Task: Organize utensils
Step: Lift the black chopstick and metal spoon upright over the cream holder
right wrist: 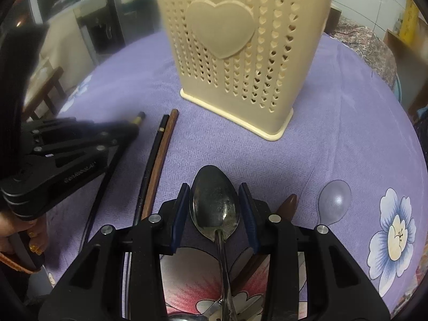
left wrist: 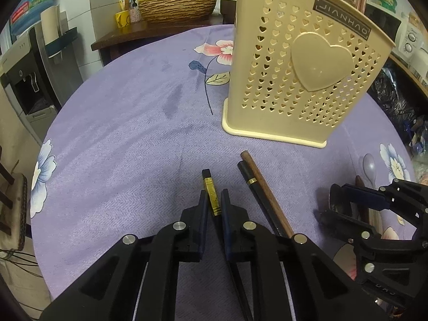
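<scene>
Both claws are down on the desk picking up utensils, so the step in hand looks like the grasp before loading the holder. The left claw (left wrist: 213, 200) is narrowed around a black chopstick with a gold band (left wrist: 211, 191), whose end pokes out ahead of the fingers; whether the pads actually press it I cannot tell. Two more chopsticks (left wrist: 258, 184), one black and one brown, lie side by side just to its right. The right claw (right wrist: 215, 206) straddles the bowl of a metal spoon (right wrist: 214, 203), its jaws set wide enough to flank the bowl closely on both sides; contact is unclear, and the spoon seems to lie on the cloth. A brown spoon (right wrist: 290, 203) and a pale lilac spoon (right wrist: 334, 200) lie just to its right.

The cream utensil holder (left wrist: 299, 61) stands upright toward the far edge of the desk, beyond both claws. Next, each claw likely needs to close firmly, lift, tip its utensil upright and drop it through the holder's open top.

The holder's dark label (left wrist: 342, 17) reads "JIANHAO". Raised lettering on the left claw's body is too blurred to read.
</scene>
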Demonstrator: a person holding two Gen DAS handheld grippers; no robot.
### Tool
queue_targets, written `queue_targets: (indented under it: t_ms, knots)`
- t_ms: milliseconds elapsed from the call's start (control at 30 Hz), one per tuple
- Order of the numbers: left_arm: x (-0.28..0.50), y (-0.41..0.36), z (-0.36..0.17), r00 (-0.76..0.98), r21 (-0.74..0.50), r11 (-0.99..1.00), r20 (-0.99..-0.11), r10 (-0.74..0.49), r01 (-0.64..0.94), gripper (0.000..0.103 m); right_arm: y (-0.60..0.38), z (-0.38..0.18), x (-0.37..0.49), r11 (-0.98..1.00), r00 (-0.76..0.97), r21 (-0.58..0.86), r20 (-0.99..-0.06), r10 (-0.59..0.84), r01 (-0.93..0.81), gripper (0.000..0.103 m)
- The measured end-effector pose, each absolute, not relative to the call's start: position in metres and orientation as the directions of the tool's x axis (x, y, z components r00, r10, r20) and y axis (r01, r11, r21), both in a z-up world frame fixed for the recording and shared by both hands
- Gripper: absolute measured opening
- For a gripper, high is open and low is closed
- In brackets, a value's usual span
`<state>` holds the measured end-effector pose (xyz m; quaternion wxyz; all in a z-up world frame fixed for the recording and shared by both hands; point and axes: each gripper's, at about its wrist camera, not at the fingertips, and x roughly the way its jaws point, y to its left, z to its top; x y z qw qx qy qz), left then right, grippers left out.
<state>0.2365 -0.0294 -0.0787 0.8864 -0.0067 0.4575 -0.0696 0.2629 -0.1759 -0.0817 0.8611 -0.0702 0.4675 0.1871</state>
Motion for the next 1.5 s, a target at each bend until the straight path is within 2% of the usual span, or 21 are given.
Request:
queue_targets:
  t_ms: [233,500,700,967,1500]
  knots:
    - [0.225,-0.024,-0.043,0.643,-0.131,0.981,-0.741,-0.192,0.143,0.010,-0.199,-0.046,0.247,0.923,0.560,0.133,-0.760,0.329,-0.361,0.038]
    - [0.189,-0.008,0.037,0.783,-0.169,0.969,-0.571,-0.246,0.182,0.008,-0.205,0.020,0.219,0.909,0.669,0.160,-0.630,0.394,-0.385,0.038]
    - [0.182,0.002,0.064,0.837,-0.180,0.969,-0.492,-0.238,0.170,0.008,-0.203,0.037,0.215,0.908,0.700,0.167,-0.590,0.404,-0.384,0.038]
    - [0.176,0.000,0.071,0.853,-0.191,0.965,-0.459,-0.248,0.177,0.008,-0.202,0.040,0.207,0.904,0.717,0.185,-0.556,0.420,-0.386,0.038]
    - [0.177,-0.001,0.081,0.858,-0.202,0.959,-0.437,-0.269,0.198,0.008,-0.199,0.025,0.209,0.893,0.705,0.217,-0.552,0.445,-0.393,0.038]
